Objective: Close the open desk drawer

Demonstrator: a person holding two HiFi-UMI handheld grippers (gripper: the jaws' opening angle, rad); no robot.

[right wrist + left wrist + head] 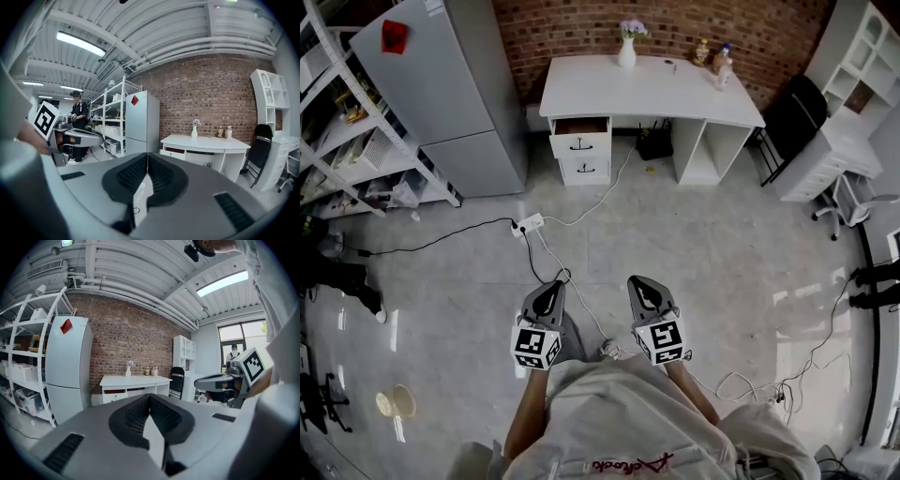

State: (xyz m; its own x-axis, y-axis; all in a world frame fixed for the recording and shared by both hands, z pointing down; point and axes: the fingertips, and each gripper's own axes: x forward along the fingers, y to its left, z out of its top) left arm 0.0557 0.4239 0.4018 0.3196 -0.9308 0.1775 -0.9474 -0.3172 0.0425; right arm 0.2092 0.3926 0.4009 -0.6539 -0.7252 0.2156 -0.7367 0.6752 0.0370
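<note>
A white desk [647,89] stands against the brick wall at the far side of the room. Its top left drawer [580,138] is pulled out, showing a brown inside; the drawer below it is flush. The desk also shows in the left gripper view [133,380] and the right gripper view [206,143], small and far off. My left gripper [549,290] and right gripper [642,285] are held side by side over the floor, well short of the desk. Both are shut with nothing between their jaws.
A grey fridge [450,84] and wire shelving [347,122] stand left of the desk. A power strip [530,224] and cables [581,211] lie on the floor between me and the desk. White cabinets and a black chair [792,117] stand at the right.
</note>
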